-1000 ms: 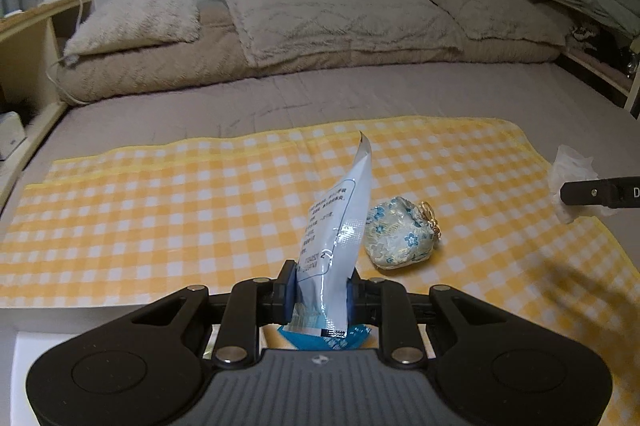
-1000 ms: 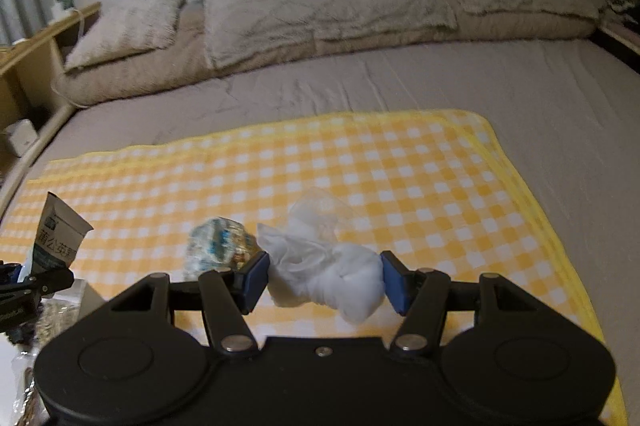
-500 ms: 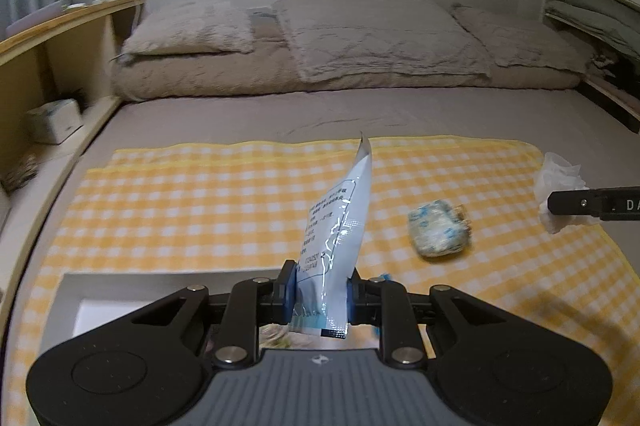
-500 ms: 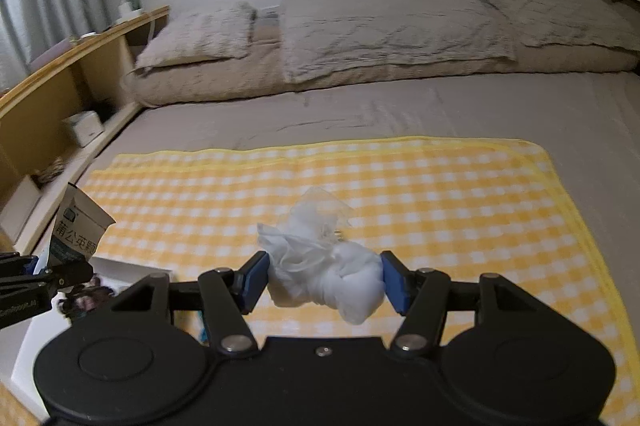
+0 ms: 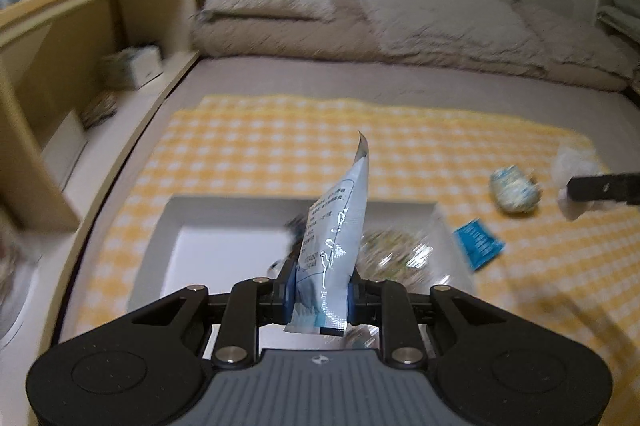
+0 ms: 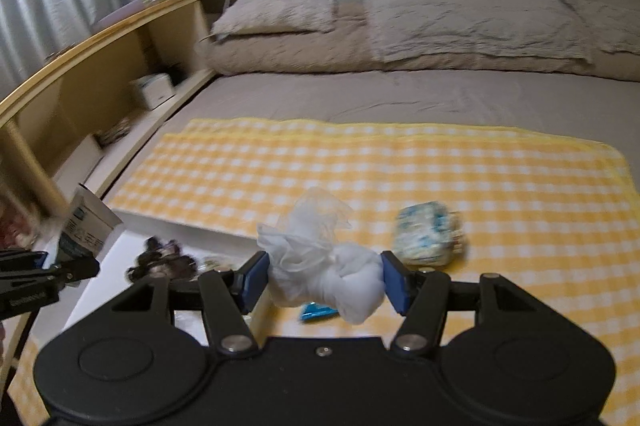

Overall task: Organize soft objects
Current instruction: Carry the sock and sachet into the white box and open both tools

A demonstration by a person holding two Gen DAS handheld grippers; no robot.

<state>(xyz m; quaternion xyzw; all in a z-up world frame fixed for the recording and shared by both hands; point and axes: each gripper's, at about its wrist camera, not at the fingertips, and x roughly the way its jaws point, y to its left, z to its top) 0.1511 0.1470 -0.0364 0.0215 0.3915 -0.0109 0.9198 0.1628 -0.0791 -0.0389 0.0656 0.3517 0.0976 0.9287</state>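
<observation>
Two soft things held: left gripper (image 5: 322, 296) fingers pinch one pale-blue sachet (image 5: 334, 246); right gripper (image 6: 324, 280) fingers clasp one white bundle (image 6: 324, 274); one floral pouch (image 6: 428, 238) lies loose.

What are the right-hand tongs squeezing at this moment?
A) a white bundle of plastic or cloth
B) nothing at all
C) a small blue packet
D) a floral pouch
A: the right tongs are closed on the white bundle, while the floral pouch and the small blue packet lie on the yellow checked cloth.
</observation>
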